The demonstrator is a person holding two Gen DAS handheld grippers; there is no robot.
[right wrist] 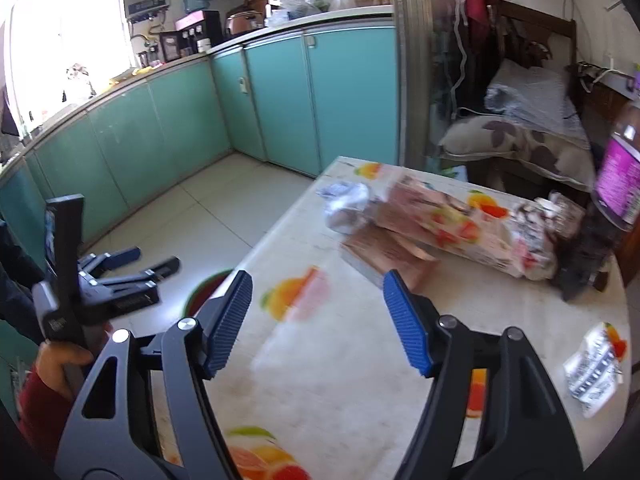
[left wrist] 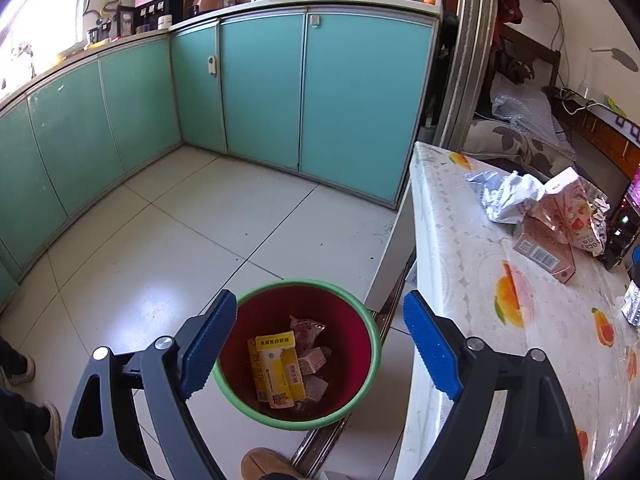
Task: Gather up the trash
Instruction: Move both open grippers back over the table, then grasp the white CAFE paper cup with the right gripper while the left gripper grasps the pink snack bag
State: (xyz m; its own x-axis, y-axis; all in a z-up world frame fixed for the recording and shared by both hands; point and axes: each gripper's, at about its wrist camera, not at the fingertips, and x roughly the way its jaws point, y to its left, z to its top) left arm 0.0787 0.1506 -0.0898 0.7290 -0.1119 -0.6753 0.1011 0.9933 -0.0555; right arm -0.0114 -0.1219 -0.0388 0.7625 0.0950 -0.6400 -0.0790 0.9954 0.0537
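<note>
My left gripper [left wrist: 320, 344] is open and empty, above a red bin with a green rim [left wrist: 362, 316] on the floor beside the table. The bin holds a yellow carton [left wrist: 276, 368] and small wrappers. My right gripper [right wrist: 318, 324] is open and empty over the table [right wrist: 320, 380], short of a trash pile: a crumpled foil wrapper [right wrist: 344, 204], a pink snack box [right wrist: 448, 224] and a brown carton [right wrist: 384, 256]. The same pile shows in the left wrist view [left wrist: 552, 216]. A small foil packet [right wrist: 592, 368] lies at the table's right. The left gripper shows in the right wrist view [right wrist: 132, 264].
Teal kitchen cabinets [left wrist: 260, 92] line the far wall across a tiled floor [left wrist: 180, 240]. A dark bottle with a purple label [right wrist: 616, 184] stands at the table's far right. A cushioned chair [right wrist: 520, 136] stands behind the table. A slipper [left wrist: 268, 464] is near the bin.
</note>
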